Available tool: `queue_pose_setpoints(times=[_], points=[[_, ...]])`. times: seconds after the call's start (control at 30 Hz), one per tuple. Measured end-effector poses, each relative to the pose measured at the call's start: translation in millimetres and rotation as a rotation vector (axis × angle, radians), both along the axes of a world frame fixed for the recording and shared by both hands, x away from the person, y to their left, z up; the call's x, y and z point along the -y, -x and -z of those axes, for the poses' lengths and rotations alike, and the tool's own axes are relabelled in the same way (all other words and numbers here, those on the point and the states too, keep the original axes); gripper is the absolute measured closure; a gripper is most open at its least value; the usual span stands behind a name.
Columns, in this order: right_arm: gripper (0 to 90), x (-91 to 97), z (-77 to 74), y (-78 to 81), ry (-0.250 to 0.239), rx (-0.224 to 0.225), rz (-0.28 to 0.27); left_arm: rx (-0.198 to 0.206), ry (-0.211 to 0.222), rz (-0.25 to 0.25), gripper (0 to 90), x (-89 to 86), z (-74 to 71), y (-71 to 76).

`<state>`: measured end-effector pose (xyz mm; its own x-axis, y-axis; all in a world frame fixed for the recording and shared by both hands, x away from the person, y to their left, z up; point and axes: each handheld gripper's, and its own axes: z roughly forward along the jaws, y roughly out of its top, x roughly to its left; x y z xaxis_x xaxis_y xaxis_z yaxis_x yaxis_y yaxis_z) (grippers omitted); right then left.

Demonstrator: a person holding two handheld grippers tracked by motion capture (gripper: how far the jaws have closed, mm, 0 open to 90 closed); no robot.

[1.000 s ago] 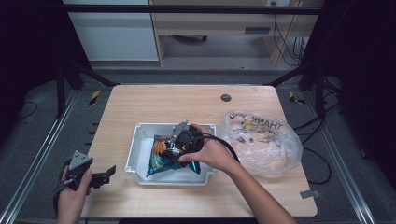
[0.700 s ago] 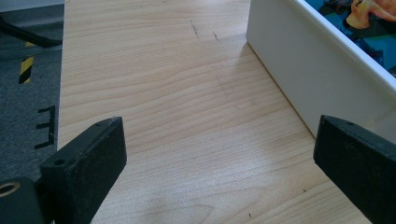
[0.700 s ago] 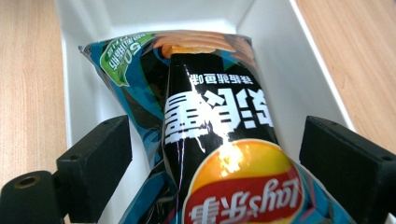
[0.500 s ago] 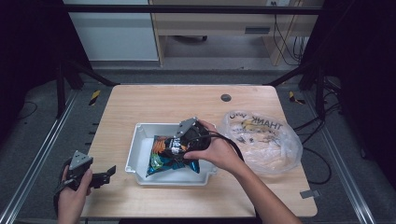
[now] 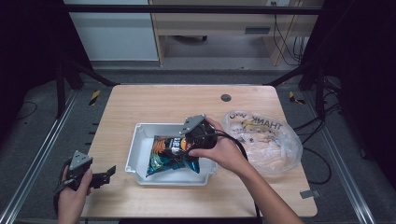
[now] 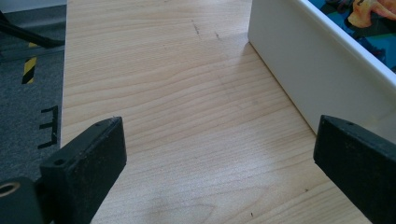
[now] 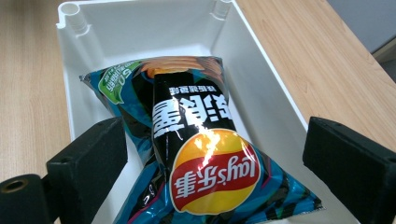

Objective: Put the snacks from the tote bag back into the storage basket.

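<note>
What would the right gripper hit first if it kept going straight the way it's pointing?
Most likely the chip bag lying in the white bin. The right gripper is open above it with the bag between its fingers, though the depth is unclear.

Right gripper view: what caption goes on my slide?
Open right gripper above a chip bag lying in the white bin.
</note>
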<state>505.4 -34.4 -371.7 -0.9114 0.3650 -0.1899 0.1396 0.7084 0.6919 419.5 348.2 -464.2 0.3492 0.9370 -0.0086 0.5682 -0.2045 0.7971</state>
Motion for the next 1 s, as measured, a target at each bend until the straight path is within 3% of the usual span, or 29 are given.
queue_pose_setpoints(times=[1.0], points=[[5.9, 28.2, -21.7, 10.8, -0.081, 0.016, 0.086, -0.002, -0.005, 0.003, 2.3, 0.6, 0.3, -0.1]])
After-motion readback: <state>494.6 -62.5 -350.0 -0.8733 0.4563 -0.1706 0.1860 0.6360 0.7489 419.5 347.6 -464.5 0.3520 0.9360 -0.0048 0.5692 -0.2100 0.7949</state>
